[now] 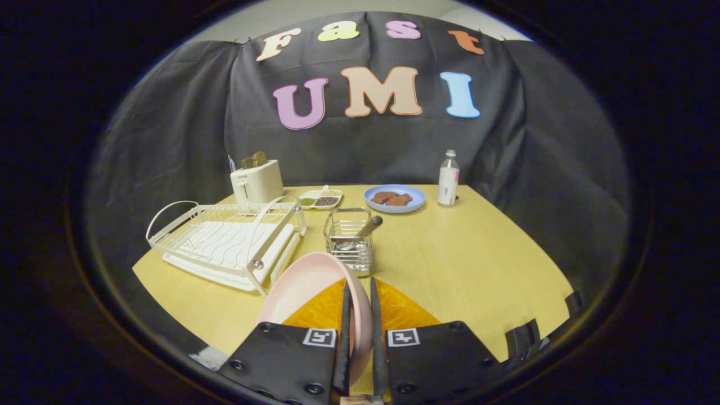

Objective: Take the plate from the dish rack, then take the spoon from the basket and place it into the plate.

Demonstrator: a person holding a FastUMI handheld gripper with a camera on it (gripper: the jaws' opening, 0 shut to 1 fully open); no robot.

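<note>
1. Gripper (360, 292) was pinching the pink plate (306, 289): both fingers pressed on the plate's rim, one on each face, with the rim running between them.
2. Plate was held tilted on edge, nearly upright, its hollow side facing the dish rack (225, 239); it hung over the wooden table (478, 253), just beside the rack's near corner.
3. Dish rack was white wire on a white tray, with no dishes in it, sitting left of the fingers.
4. Metal wire basket (350, 242) stood just beyond the plate and next to the rack; the spoon (368, 226) leaned inside it, handle sticking up toward the right.
5. Orange mat (402, 309) lay on the table under the fingers, partly hidden by the plate.
6. Farther back: white toaster (257, 180) with bread in its slots, a small divided dish (320, 199) of grains or beans, a blue plate (395, 198) with brown food, and a bottle (448, 178).
</note>
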